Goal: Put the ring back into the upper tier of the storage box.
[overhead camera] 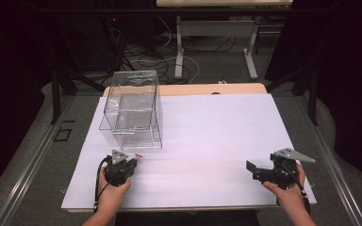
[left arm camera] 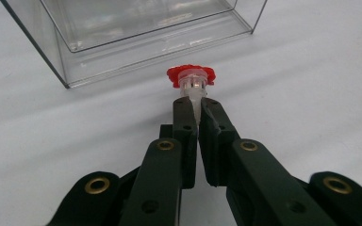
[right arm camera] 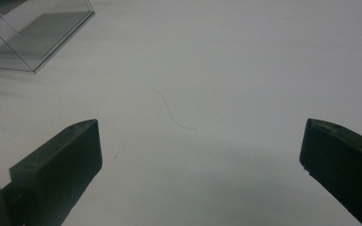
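Note:
A clear plastic box stands on the white sheet at the left, its front wall close ahead in the left gripper view. My left gripper is shut on a small clear piece with a red ruffled top, held just short of the box; from above the piece shows as a pink speck at the jaw tips of the left gripper. My right gripper stands open near the right front of the sheet, nothing between its jaws.
A corner of the clear box lies far off at the upper left of the right gripper view. A thin hair-like line lies on the sheet. The wooden table edge shows behind the sheet. Table legs and cables stand on the floor beyond.

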